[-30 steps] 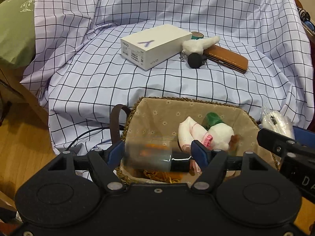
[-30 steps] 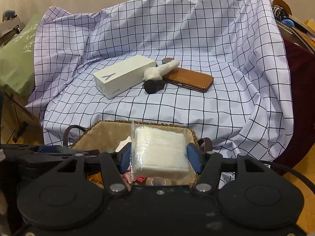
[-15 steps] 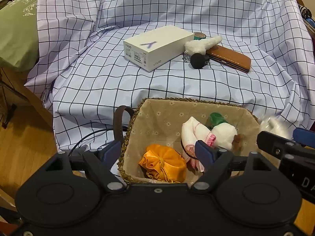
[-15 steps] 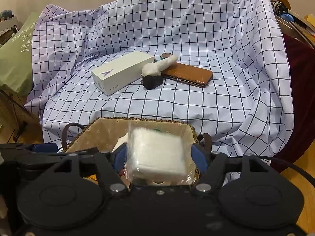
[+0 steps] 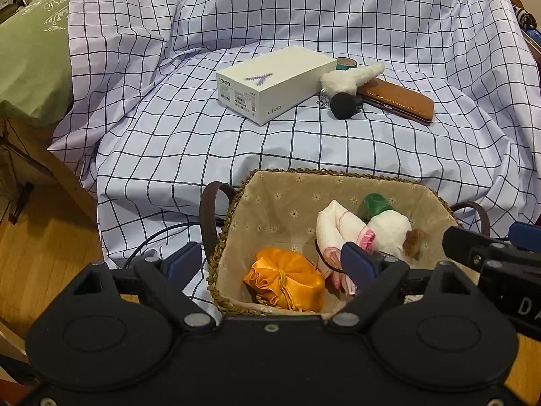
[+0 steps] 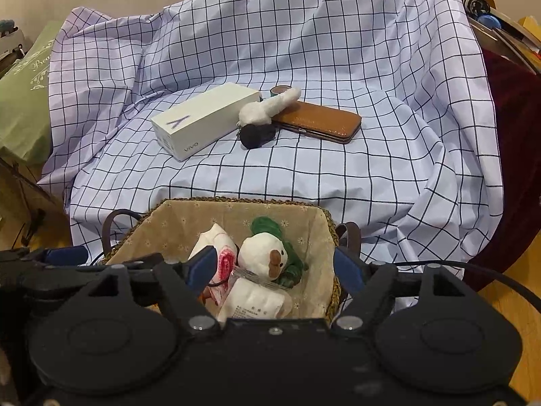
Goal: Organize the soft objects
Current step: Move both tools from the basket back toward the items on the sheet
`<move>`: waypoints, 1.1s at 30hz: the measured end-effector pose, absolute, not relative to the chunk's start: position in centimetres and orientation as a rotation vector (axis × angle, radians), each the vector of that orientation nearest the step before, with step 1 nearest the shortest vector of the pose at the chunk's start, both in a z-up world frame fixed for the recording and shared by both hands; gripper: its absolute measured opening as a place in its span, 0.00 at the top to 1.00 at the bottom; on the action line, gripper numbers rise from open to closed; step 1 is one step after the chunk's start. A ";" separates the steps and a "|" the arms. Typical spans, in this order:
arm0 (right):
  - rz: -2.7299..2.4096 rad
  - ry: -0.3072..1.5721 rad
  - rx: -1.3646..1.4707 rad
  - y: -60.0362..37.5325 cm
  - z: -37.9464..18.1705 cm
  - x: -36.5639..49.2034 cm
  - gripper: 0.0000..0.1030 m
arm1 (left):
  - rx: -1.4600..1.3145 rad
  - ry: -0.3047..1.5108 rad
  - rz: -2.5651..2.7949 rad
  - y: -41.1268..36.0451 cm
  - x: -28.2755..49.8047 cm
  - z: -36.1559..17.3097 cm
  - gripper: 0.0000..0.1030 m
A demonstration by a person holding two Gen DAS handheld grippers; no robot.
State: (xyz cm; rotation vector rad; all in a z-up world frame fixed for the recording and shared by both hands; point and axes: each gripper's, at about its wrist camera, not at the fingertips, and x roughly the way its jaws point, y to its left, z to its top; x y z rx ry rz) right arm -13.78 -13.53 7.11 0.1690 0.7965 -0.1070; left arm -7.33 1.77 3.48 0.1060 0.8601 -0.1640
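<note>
Checked white cloth [image 5: 304, 155] drapes the whole seat and fills the upper and middle of both views, with a green cushion [image 5: 30, 61] at the upper left edge and wooden floor at the lower left. Low in the centre of each frame sits a woven basket [image 5: 304, 174] with a flowered lining, and most of the soft things already lie in it: an orange satin pouch [image 5: 285, 282] at the lower left of the left wrist view, a folded white-and-pink cloth [image 5: 334, 226] beside it, a white plush with a green cap [image 6: 265, 248] toward the right, and a wrapped white packet [image 6: 257, 299] at the near wall, seen only in the right wrist view.

The left gripper [image 5: 270, 264] hangs over the basket's near edge with its jaws spread wide and nothing between them. The right gripper [image 6: 275, 267] stands just as wide open above the packet, empty too.

Left on the cloth, in the upper centre, are a white phone box [image 5: 275, 83], a brown leather case [image 5: 397, 101], a small tape roll [image 5: 346, 63], and a fluffy white keychain with a black pompom [image 5: 351, 79] lying against the case. That keychain looks to be the only soft item outside the basket, so the task seems nearly finished, one pick remaining; the hard items probably stay where they are.
</note>
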 end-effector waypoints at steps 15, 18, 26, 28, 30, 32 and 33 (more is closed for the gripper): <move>-0.111 0.807 0.177 -13.5 6.7 -13.8 0.25 | 0.132 0.837 -0.140 1.7 -7.6 3.7 0.16; -0.111 0.807 0.177 -13.5 6.7 -13.8 0.25 | 0.143 0.822 -0.131 1.7 -7.7 3.8 0.15; -0.116 0.803 0.174 -13.7 6.7 -13.7 0.23 | 0.167 0.787 -0.114 1.6 -7.9 4.2 0.11; -0.120 0.799 0.170 -13.9 6.7 -13.6 0.22 | 0.173 0.778 -0.109 1.6 -7.9 4.4 0.11; -0.123 0.793 0.166 -14.1 6.9 -13.5 0.22 | 0.179 0.771 -0.107 1.6 -7.9 4.5 0.11; -0.127 0.783 0.163 -14.4 7.2 -13.3 0.22 | 0.180 0.766 -0.104 1.6 -7.8 4.7 0.11; -0.130 0.777 0.161 -14.6 7.4 -13.2 0.22 | 0.180 0.763 -0.107 1.5 -7.7 4.8 0.11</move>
